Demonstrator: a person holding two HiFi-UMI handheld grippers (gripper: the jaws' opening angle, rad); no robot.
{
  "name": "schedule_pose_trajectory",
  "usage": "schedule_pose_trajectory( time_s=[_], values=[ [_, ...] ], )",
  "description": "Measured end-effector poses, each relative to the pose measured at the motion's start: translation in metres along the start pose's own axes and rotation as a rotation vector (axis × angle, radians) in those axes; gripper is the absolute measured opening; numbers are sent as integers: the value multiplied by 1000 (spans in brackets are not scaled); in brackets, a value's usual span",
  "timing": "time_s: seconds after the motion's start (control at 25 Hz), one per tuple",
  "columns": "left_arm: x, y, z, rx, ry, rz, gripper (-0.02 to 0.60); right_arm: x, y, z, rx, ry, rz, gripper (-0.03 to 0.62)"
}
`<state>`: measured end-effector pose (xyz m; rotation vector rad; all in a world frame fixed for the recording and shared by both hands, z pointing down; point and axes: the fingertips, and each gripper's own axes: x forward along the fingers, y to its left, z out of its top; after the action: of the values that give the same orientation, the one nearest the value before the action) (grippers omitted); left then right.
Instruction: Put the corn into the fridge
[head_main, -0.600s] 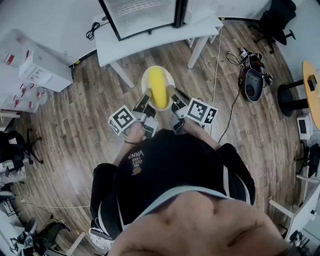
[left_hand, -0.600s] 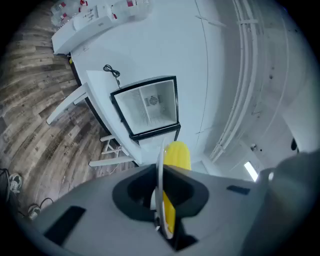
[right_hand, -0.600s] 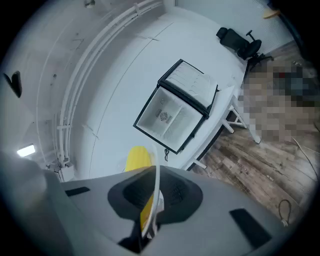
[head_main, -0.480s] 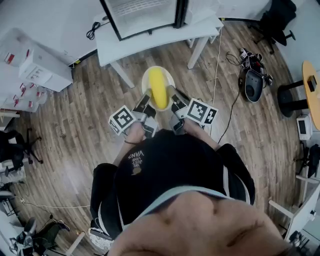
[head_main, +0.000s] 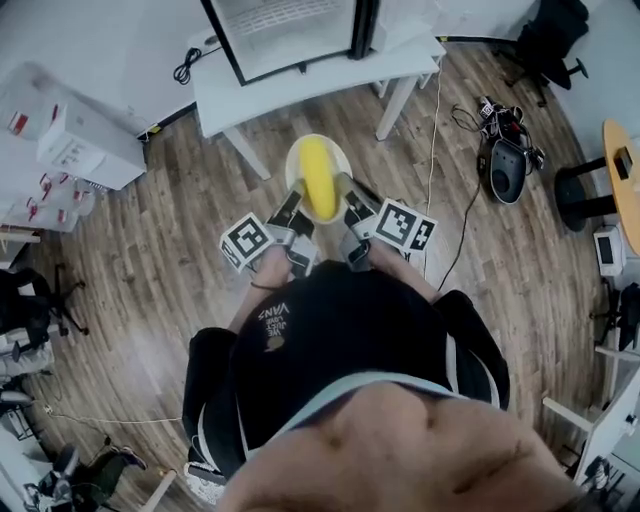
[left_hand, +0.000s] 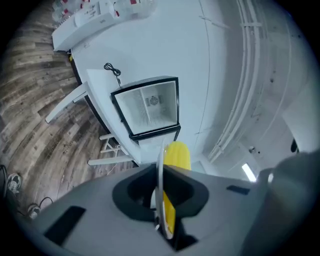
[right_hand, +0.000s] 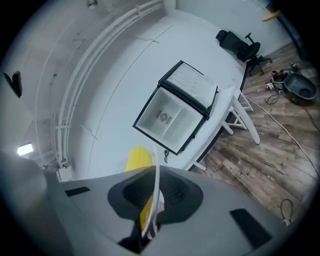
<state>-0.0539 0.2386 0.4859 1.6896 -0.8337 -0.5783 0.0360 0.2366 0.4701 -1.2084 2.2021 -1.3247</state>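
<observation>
- Corn, a yellow cob, lies lengthwise on a white plate held out in front of the person, above the wooden floor.
- The cob sits between the two tools: the left gripper is at the plate's near-left edge and the right gripper at its near-right edge.
- In the left gripper view, the jaws are pressed onto the plate's thin rim, which runs edge-on between them. The corn lies just beyond the rim, on the plate's inner side, and no jaw touches it.
- In the right gripper view, the jaws likewise pinch the rim, nearly closed on it, with the corn showing past the edge.
- Ahead of the plate stands a white table carrying the fridge, its door open and its pale interior facing the person.
- The corn is well short of the fridge, outside it and still on the plate.
</observation>
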Motion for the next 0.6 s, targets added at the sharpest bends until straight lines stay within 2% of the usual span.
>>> schedule_pose_trajectory(
  time_s=[0.6],
  values=[
    [-10, 14, 26, 2, 57, -16, 41, 24, 6, -19, 36, -57, -35, 26]
  ],
)
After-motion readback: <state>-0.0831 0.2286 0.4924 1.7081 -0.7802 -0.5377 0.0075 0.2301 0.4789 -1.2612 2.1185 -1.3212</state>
